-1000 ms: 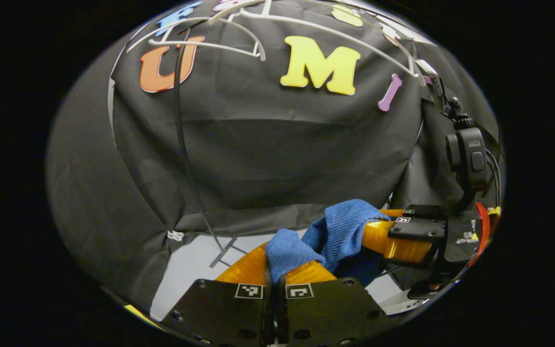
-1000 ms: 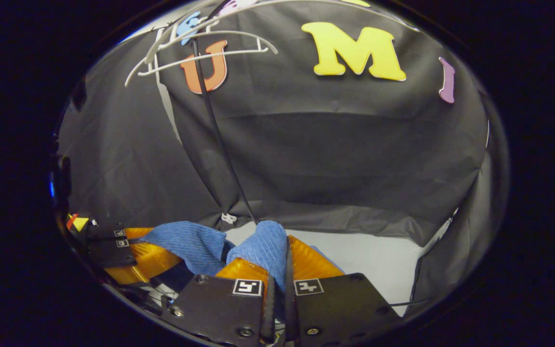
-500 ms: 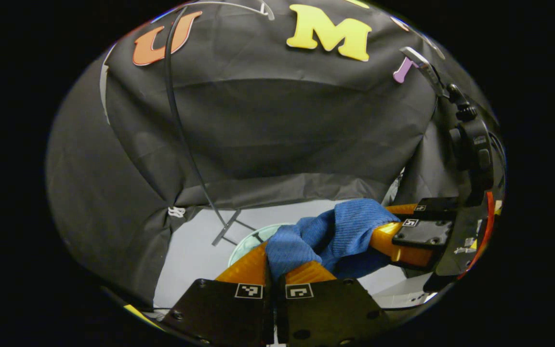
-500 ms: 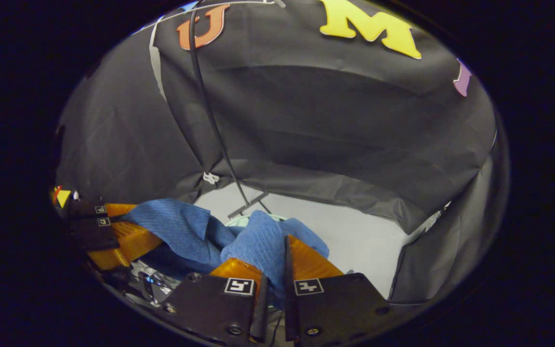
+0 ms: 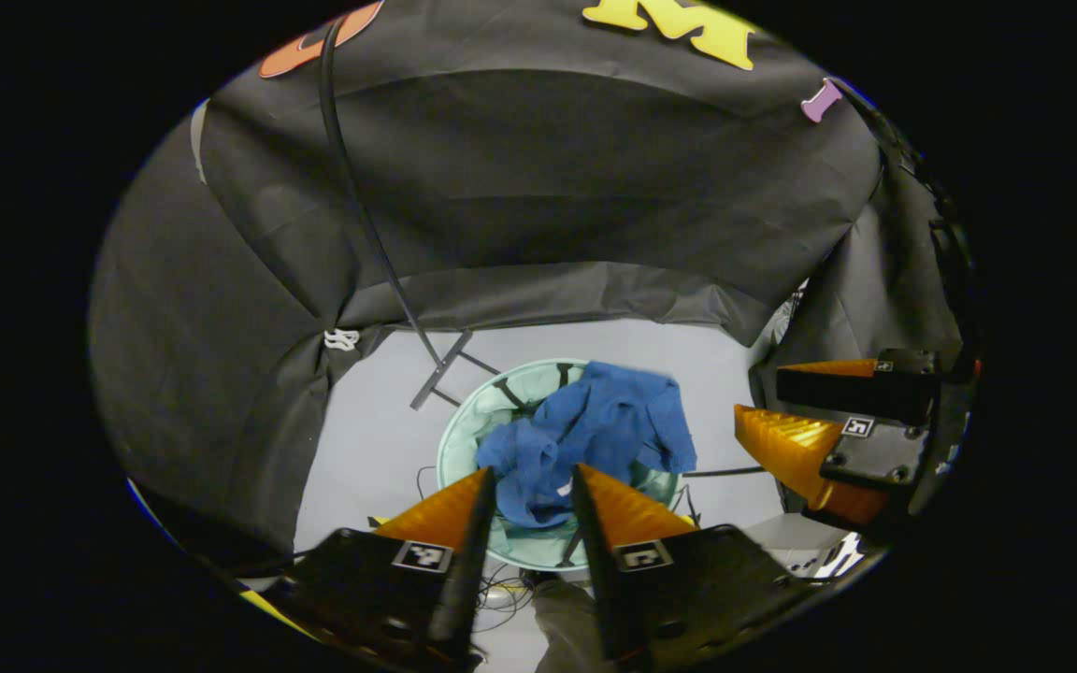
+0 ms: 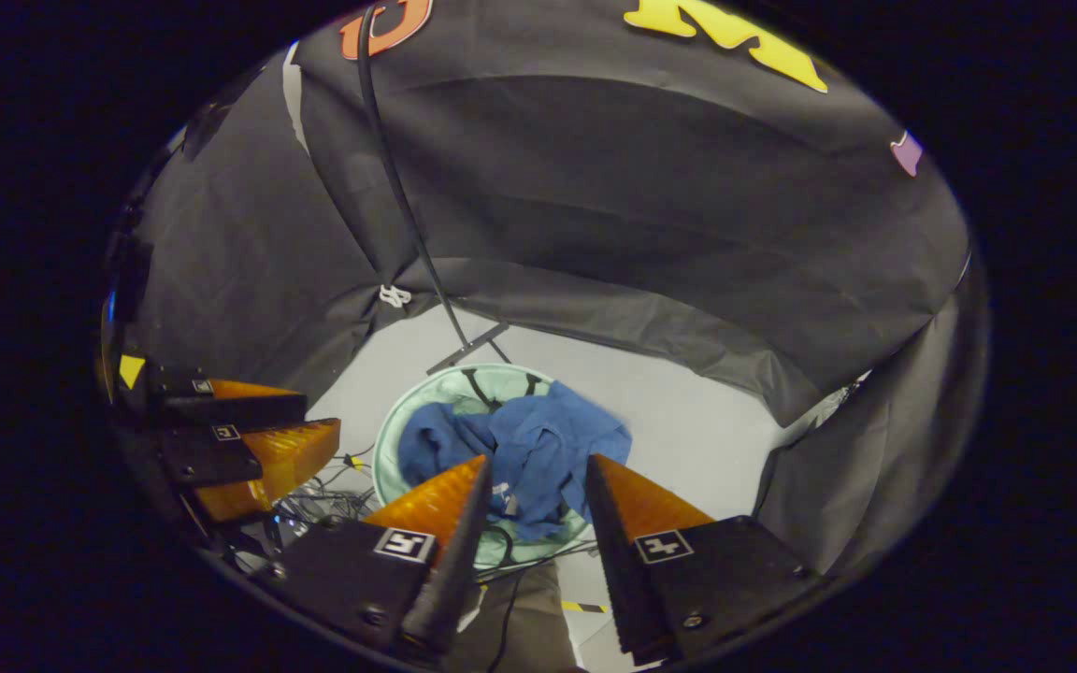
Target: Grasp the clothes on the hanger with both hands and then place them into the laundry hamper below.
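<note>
Lying crumpled in the laundry hamper [image 5: 464,439], blue clothes [image 5: 595,435], bunched over the middle and right of the opening, one fold draped toward the far-right rim. Same heap in right gripper view: clothes [image 6: 520,449] across hamper [image 6: 398,421], pale green rim bare on the left side.

Soft knit by the look, light, limp, zero stiffness; likely to sag and trail if lifted by one point. Not fragile, not slippery. If a re-grip is ever needed, best at a thick bunched fold near the centre, not a thin edge.

Left claw [image 5: 529,477] wide open, holding nothing, poised above the hamper with cloth visible in the gap between fingers. Right claw [image 6: 537,467] likewise spread wide, empty, above the same heap. Right claw also seen at right of left gripper view [image 5: 782,411], jaws apart, clear of the cloth; left claw at left of right gripper view [image 6: 314,411], same.

Placement looks done, judging by the cloth inside the rim; one fold possibly hanging over the edge, hard to tell.

Room: grey floor [image 5: 380,439] open around the hamper. Black stand pole [image 5: 361,215] and foot just beyond the hamper's far-left rim. Cables on the floor near the hamper [image 6: 323,505]. Booth cloth close behind.
</note>
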`<state>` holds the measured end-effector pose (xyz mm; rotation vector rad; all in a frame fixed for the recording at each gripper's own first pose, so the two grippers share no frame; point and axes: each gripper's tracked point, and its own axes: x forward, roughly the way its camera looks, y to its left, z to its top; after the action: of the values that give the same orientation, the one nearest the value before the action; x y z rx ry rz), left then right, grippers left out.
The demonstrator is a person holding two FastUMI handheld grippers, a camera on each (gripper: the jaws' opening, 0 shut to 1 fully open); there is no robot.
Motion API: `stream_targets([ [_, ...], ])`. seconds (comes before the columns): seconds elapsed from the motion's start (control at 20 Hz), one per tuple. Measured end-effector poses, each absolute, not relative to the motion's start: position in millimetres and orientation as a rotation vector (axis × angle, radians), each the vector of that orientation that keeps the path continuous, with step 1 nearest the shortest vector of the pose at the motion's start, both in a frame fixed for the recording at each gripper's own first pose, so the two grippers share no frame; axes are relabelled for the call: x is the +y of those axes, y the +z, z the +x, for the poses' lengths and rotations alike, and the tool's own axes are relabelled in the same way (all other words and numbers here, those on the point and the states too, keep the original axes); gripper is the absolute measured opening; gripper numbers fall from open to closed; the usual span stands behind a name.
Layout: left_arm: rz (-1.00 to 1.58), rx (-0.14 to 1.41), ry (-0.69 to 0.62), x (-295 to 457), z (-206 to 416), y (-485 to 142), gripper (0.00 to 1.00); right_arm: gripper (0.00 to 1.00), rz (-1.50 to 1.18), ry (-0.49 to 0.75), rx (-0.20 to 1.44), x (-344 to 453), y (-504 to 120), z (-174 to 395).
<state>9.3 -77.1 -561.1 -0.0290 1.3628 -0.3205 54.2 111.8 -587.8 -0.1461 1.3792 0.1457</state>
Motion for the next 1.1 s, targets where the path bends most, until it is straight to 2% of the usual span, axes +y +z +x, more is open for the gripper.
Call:
stream_targets([
  [0.05, -0.024, 1.363, -0.31, -73.5, 9.0, -562.3, 0.6, 0.78, -0.158, 0.143, 1.379, 106.8, -583.9, 50.6],
  [0.1, -0.027, 1.363, -0.303, -70.3, 5.1, -557.6, 0.73, 0.73, -0.165, 0.137, 1.372, 101.8, -580.9, 49.0],
  [0.15, -0.029, 1.361, -0.298, -64.6, 2.1, -552.9, 0.86, 0.75, -0.166, 0.132, 1.361, 97.4, -575.8, 50.0],
  [0.25, -0.03, 1.347, -0.292, -55.4, 0.8, -539.8, 0.88, 0.75, -0.163, 0.122, 1.318, 94.2, -558.5, 56.2],
  [0.3, -0.028, 1.338, -0.29, -54.6, 0.1, -535.7, 0.98, 0.75, -0.161, 0.12, 1.292, 90.4, -547.5, 52.3],
  [0.35, -0.028, 1.327, -0.291, -53.9, 0.7, -529.8, 0.96, 0.75, -0.159, 0.119, 1.263, 89.4, -535.5, 52.8],
  [0.4, -0.03, 1.315, -0.293, -51.7, -0.6, -523.1, 1.0, 0.75, -0.155, 0.117, 1.232, 94.2, -523.6, 54.0],
  [0.45, -0.033, 1.3, -0.296, -51.3, 0.3, -515.1, 0.97, 0.75, -0.151, 0.117, 1.203, 97.4, -509.4, 56.9],
  [0.7, -0.018, 1.145, -0.307, -49.5, 14.1, -459.5, 0.97, 0.75, -0.133, 0.079, 1.024, 101.5, -435.9, 65.9],
  [1.1, -0.018, 0.801, -0.32, -45.6, 42.2, -344.5, 0.97, 0.84, -0.065, -0.042, 0.727, 88.8, -302.7, 43.7],
])
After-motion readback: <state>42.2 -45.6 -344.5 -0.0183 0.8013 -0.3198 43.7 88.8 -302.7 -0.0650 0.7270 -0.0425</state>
